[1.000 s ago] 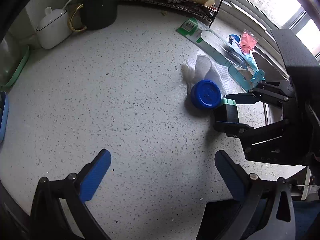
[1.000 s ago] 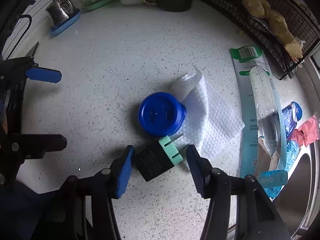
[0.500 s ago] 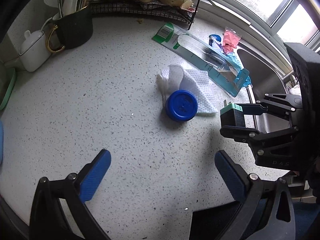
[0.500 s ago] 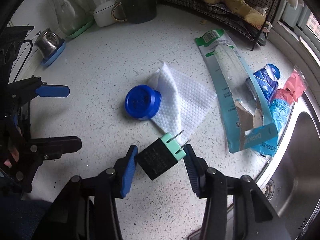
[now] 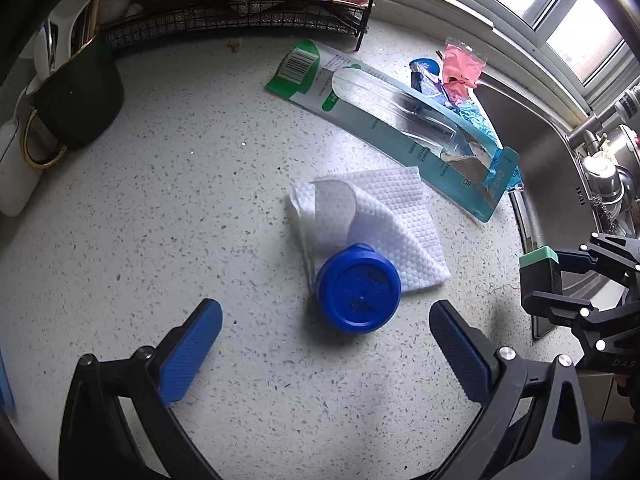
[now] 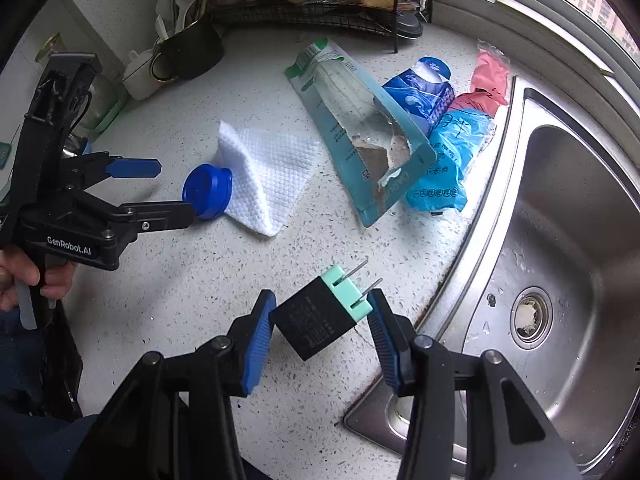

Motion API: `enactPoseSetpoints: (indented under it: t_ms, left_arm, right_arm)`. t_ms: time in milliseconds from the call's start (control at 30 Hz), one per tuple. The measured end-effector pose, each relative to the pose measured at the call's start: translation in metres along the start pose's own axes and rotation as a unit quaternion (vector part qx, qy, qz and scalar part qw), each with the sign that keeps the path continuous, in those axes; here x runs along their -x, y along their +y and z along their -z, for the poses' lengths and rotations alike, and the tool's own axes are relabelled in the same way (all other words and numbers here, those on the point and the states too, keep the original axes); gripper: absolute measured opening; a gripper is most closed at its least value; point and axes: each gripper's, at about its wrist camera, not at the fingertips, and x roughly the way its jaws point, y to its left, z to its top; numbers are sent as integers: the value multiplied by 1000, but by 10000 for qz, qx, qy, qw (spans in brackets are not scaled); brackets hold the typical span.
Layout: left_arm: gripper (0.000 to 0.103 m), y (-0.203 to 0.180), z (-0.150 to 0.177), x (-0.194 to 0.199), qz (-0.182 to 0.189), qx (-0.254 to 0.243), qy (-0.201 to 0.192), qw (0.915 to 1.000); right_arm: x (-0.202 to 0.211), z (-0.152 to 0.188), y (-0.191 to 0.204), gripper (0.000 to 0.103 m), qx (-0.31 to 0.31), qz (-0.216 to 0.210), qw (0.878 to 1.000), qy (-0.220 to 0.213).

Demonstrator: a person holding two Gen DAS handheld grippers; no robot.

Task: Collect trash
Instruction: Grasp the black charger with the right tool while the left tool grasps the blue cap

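My right gripper (image 6: pixel 320 304) is shut on a black plug adapter (image 6: pixel 316 320) with a mint-green face and two prongs. It holds the adapter above the counter, near the sink edge. In the left wrist view the adapter (image 5: pixel 540 270) and the right gripper (image 5: pixel 552 278) show at the right edge. My left gripper (image 5: pixel 324 312) is open just above a round blue lid (image 5: pixel 358 288), which lies between its fingers. The lid (image 6: pixel 208 190) rests on a corner of a white paper towel (image 5: pixel 384 216). Beyond it lie torn toothbrush packaging (image 5: pixel 400 120), a blue wrapper (image 6: pixel 440 160) and a pink wrapper (image 5: pixel 462 68).
A steel sink (image 6: pixel 560 240) takes up the right side. At the back stand a wire rack (image 5: pixel 240 16) holding ginger, a dark mug (image 5: pixel 76 96) of utensils and a white pot (image 5: pixel 12 168). A hand (image 6: pixel 24 276) grips the left tool.
The right gripper lifted the adapter off the counter and carried it from beside the lid toward the sink. The left gripper moved over to the blue lid.
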Motion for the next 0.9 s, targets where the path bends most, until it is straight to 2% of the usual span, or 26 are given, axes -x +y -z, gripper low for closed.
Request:
enactPoseSetpoints:
  t_ms: [100,267,333,533,567,700,900]
  left_arm:
    - [89,-3,-4,-10,-35,-141,116,9998]
    - [84,-8,-11,-20,-165,-342,157,9992]
    - [78,-10,-12,-21,-178,-412,135,9989]
    - [46,-14,-16,-20,7,-499,130,9987]
    - [44,-14,-16,-20,42,-497,139,9987]
    - [44,-16,-12,-18,45,-513,144,9986]
    - [44,-17,7,5,56,-340,-9,9994]
  right_arm:
    - [8,5,-15,44,-157,-12,9999,-52]
    - [9,7,-20,44,-357,-87,9993,-93]
    - [8,6,-19,44,-389,-82,9992,-98]
    - [8,4,-21,44,-509,-129,9985,-152]
    - [8,4,-22,44,-529,-139,9984,-168]
    - [4,-1,-17,44,-509,-166,9983,-213]
    - [7,0,-13,44,-375,-177,9988,-258]
